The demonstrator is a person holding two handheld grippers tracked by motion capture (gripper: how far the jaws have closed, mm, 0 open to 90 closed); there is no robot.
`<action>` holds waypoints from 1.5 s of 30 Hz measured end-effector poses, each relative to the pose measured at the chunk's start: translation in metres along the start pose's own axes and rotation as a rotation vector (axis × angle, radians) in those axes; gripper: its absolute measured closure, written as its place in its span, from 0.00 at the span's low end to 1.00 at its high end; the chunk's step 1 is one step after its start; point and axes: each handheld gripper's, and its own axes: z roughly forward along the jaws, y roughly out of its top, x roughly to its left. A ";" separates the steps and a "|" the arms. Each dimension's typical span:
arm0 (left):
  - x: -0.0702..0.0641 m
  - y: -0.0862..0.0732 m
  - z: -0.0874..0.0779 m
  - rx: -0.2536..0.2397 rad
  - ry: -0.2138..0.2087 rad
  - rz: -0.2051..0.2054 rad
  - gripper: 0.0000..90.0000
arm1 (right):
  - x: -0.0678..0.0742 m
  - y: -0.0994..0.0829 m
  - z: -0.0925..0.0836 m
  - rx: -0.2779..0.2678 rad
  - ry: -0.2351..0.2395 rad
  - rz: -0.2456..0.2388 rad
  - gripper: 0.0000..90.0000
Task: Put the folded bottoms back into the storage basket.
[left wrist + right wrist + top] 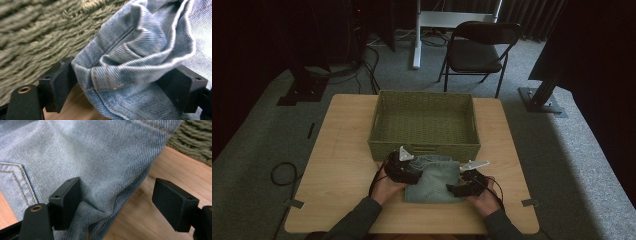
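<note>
Lying folded on the wooden table (337, 150), the denim garment (434, 182) sits just in front of the green woven basket (424, 120), its far edge close against the basket's near wall. At its left edge, the left gripper (404, 170) rests on the cloth, held in the person's left hand (387, 187). In the left gripper view its jaws stand spread wide, with a bunched fold of the denim (140, 62) and its stitched hem filling the gap between them; the left pad (58, 83) lies against the cloth's edge and the right pad (182, 87) meets the fold (the fabric sits loose, not pinched), so the grip reads as released. The basket's weave (37, 37) rises just beyond the cloth there.

At the garment's right edge, the right gripper (459, 187) points in at the cloth from the person's right hand (484, 197). In the right gripper view its jaws are spread too: the left pad (66, 202) lies on the denim (95, 157) near a stitched pocket corner, while the right pad (175, 203) hangs over bare wood (160, 170), clear of the cloth. Nothing is clamped.
</note>
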 end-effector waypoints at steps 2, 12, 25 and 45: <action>0.002 -0.001 0.002 0.007 -0.024 -0.019 0.18 | -0.002 0.000 0.001 0.005 0.018 0.024 0.27; 0.014 -0.003 0.014 0.059 -0.156 -0.095 0.19 | 0.000 0.002 0.007 0.013 0.089 0.030 0.37; 0.007 0.003 0.004 0.066 -0.212 -0.039 0.58 | 0.008 0.007 0.006 0.007 0.114 -0.014 0.76; -0.006 0.017 -0.041 -0.032 -0.165 0.039 0.61 | 0.028 0.020 -0.032 -0.090 0.051 -0.144 0.85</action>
